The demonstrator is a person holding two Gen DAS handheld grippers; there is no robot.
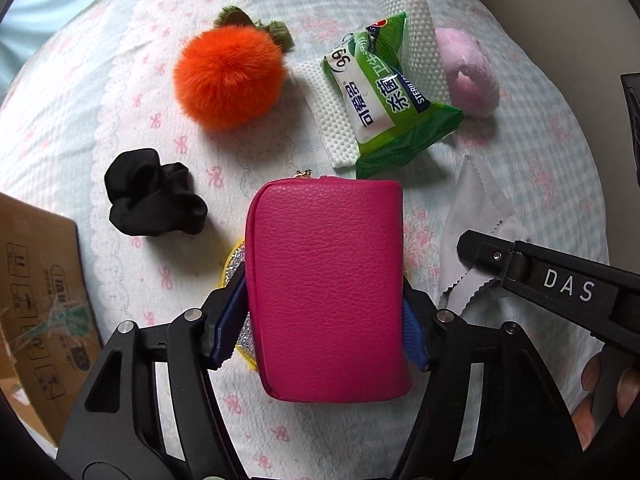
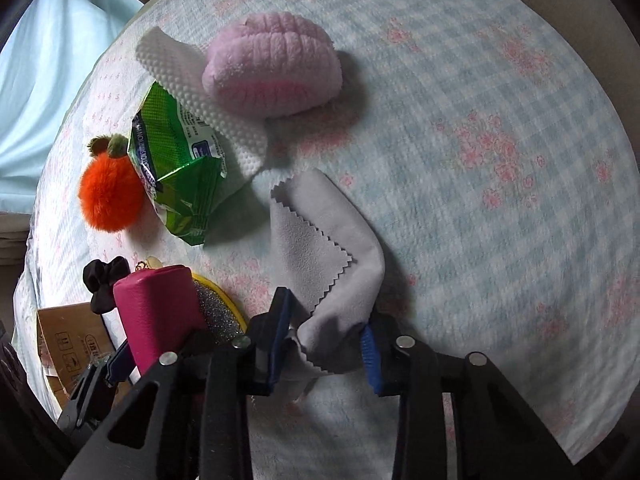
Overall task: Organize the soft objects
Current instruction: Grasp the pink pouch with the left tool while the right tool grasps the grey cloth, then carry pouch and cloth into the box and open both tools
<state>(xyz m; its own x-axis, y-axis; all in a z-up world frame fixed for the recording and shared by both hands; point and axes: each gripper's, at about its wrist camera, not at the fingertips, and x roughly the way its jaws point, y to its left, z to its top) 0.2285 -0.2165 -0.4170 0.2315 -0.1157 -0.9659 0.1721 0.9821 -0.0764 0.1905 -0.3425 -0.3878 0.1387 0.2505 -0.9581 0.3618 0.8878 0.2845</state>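
Note:
My left gripper (image 1: 326,320) is shut on a magenta leather pouch (image 1: 328,288) and holds it over a glittery yellow-rimmed item (image 1: 234,264); the pouch also shows in the right wrist view (image 2: 160,312). My right gripper (image 2: 326,344) has its jaws around a grey zigzag-edged cloth (image 2: 324,264) lying on the bed; the pads touch the cloth's folded end. The cloth also shows in the left wrist view (image 1: 476,216). On the bed lie an orange pompom (image 1: 228,76), a black scrunchie (image 1: 154,196), a green wipes pack (image 1: 396,96) on a white textured cloth (image 1: 332,120), and a pink plush (image 2: 272,70).
A checked floral bedsheet (image 2: 480,160) covers the surface. A cardboard box (image 1: 40,300) stands at the left edge, also in the right wrist view (image 2: 72,340). A light blue fabric (image 2: 48,60) lies beyond the bed's far left.

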